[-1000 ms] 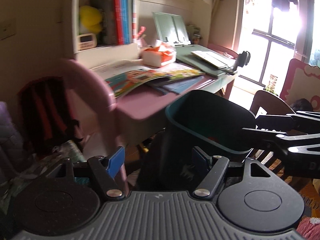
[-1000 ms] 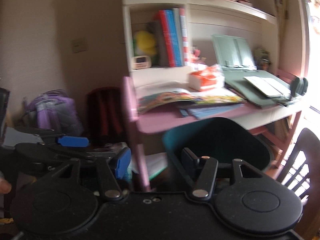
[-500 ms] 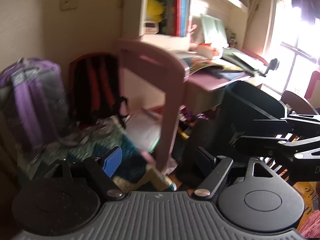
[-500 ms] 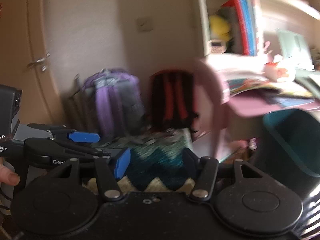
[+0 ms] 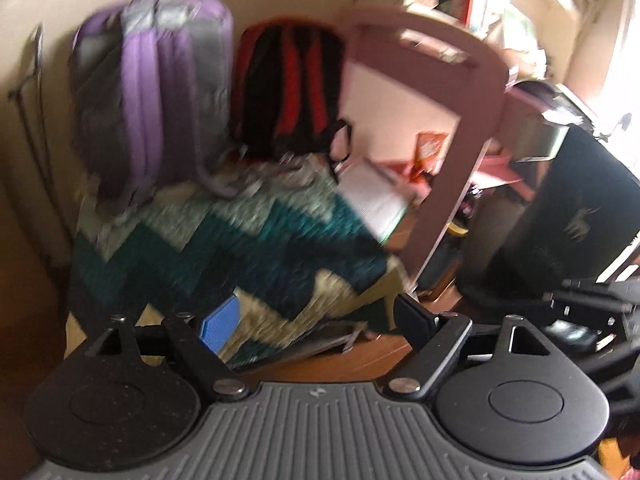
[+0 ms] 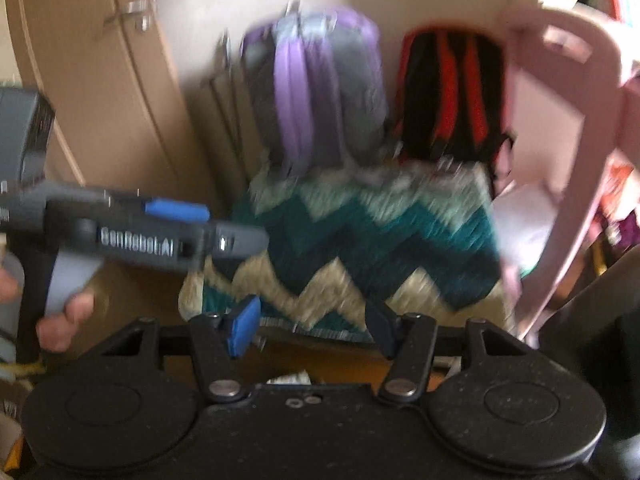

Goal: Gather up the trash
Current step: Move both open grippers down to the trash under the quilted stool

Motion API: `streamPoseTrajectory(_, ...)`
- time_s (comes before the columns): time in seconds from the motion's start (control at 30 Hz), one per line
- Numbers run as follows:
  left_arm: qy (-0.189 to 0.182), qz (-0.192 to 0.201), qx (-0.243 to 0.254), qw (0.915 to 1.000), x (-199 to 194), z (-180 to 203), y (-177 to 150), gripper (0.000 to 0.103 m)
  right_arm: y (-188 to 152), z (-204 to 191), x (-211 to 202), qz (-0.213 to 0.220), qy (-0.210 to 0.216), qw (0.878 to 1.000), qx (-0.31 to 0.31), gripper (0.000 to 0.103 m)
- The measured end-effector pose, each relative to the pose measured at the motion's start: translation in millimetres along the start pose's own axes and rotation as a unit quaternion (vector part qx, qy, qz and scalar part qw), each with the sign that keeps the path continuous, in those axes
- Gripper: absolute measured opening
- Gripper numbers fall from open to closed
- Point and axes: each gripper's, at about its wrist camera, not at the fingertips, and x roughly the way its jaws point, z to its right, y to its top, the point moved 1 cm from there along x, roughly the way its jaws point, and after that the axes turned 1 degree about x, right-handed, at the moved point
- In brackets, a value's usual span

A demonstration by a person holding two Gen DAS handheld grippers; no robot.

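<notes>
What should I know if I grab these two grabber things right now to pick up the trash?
Left gripper: open, nothing in it; its jaws have just been opening wider.
Right gripper: open and empty.
Both point down at the zigzag rug in front of the purple backpack and the red-and-black backpack.
The dark bin stands on the right, past the pink desk leg.
Done: nothing picked up yet.
Left: find the trash; the pictures are too blurred to pick it out. Then drop it in the bin.

Both views were smeared by motion blur, the zigzag rug [image 5: 240, 232] and the backpacks [image 6: 316, 92] most of all. Daylight was blown out at the far right of the left wrist view. Straight edges were bowed by fisheye distortion towards the corners.
</notes>
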Motion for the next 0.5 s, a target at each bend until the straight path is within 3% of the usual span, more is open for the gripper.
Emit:
streamPoseTrajectory(0.13,0.012,-0.038,-0.034,0.9986,43.8,-34.7,-28.7,0.097,-34.4,-3.5,63.2,-0.054,0.006,0.999,0.002,0.058)
streamPoseTrajectory(0.33,0.037,-0.095,-0.080,0.9915,118.3,-75.6,-77.1,0.097,-93.6,6.6,150.9,-0.132,0.020,0.991,0.014,0.058)
streamPoseTrajectory(0.5,0.046,-0.162,-0.100,0.9807,182.9,-106.0,-116.0,0.097,-140.6,17.0,221.6,-0.212,0.014,0.977,0.031,0.058)
